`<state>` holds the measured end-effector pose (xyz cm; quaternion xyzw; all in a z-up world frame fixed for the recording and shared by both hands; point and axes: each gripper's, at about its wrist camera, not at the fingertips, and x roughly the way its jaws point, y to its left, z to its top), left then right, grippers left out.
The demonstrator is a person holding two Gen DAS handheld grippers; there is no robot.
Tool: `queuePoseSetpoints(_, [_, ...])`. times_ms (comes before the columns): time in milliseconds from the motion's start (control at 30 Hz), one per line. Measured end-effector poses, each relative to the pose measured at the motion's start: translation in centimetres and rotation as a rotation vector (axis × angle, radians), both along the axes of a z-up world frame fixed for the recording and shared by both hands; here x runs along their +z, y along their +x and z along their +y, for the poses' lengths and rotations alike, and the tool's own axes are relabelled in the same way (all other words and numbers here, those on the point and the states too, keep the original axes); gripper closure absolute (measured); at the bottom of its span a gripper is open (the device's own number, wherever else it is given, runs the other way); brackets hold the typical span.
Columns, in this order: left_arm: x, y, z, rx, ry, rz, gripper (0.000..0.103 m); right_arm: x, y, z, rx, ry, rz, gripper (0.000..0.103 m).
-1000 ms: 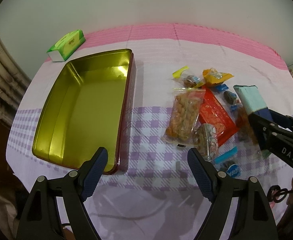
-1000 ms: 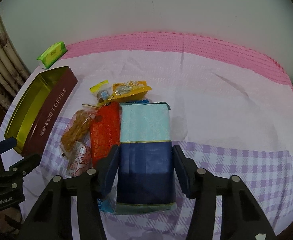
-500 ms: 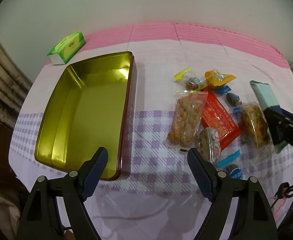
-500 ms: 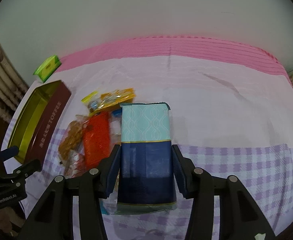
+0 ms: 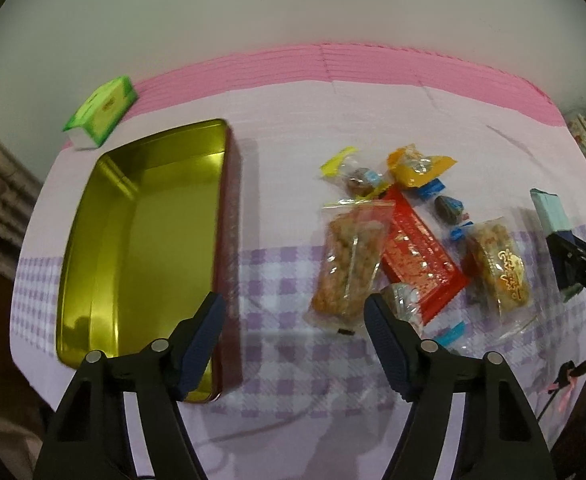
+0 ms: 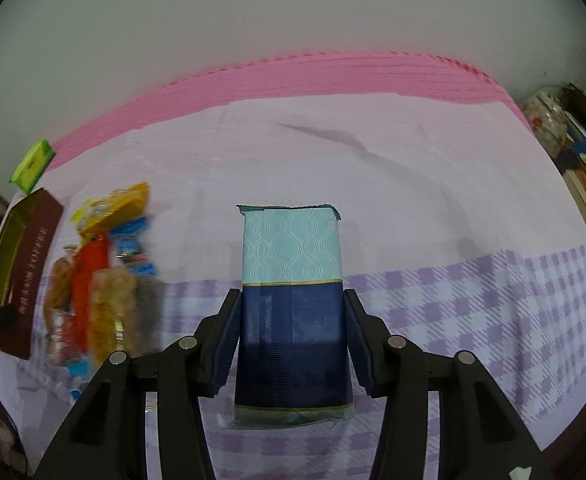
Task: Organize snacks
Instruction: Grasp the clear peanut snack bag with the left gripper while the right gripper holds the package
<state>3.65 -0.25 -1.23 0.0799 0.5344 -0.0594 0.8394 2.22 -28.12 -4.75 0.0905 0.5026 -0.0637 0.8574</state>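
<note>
Right gripper (image 6: 291, 340) pinches the blue packet (image 6: 291, 308); keep it level toward the tin (image 6: 25, 264) at frame left.

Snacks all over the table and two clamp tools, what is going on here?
A person is sorting snacks with a gripper in each hand. The right gripper is clamped on a blue and teal packet, held clear of the snack pile. The left gripper, its jaws just closing a little, is open with nothing in it, between the pile and the gold tin, which holds no snacks.
</note>
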Motion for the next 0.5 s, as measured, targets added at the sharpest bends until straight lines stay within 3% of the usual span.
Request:
queuePoseSetpoints(200, [-0.7, 1.8, -1.4, -0.070, 0.013, 0.024, 0.035, -1.1, -0.3, -1.3, -0.021, 0.003, 0.021, 0.057])
queuePoseSetpoints(333, [-1.5, 3.0, -1.8, -0.076, 0.012, 0.048, 0.042, -1.8, -0.5, -1.4, -0.030, 0.021, 0.036, 0.057])
queuePoseSetpoints(500, [-2.6, 4.1, -2.4, -0.084, -0.020, 0.096, 0.044, -2.3, -0.6, -1.3, -0.031, 0.026, 0.041, 0.057])
